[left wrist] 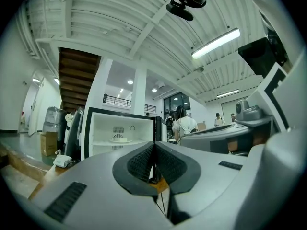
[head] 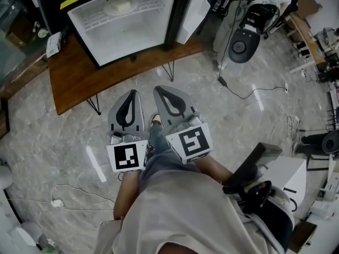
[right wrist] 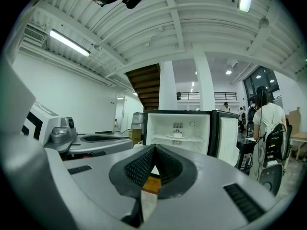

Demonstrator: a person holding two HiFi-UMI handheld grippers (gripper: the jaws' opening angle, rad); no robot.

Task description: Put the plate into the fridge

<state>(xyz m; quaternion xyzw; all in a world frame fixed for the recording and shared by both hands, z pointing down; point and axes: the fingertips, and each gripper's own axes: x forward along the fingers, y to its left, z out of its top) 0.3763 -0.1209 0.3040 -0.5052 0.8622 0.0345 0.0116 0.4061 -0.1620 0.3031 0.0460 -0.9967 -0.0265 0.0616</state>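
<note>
While the plate [head: 106, 9] sits on the shelf [head: 145, 7] of the open fridge [head: 80, 21] at twelve o'clock, above the table [head: 74, 83], the left gripper [head: 132, 93] and right gripper [head: 158, 89] are both closed on nothing, and the plate, probably stiff, slick and breakable, would best be pinched at its near rim.

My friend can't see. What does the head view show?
An open fridge stands on a wooden table, with a plate on its shelf. Nearer, the left gripper and right gripper are shut and empty.

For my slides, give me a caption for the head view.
Open fridge with the plate inside; left gripper and right gripper, jaws shut and empty.
</note>
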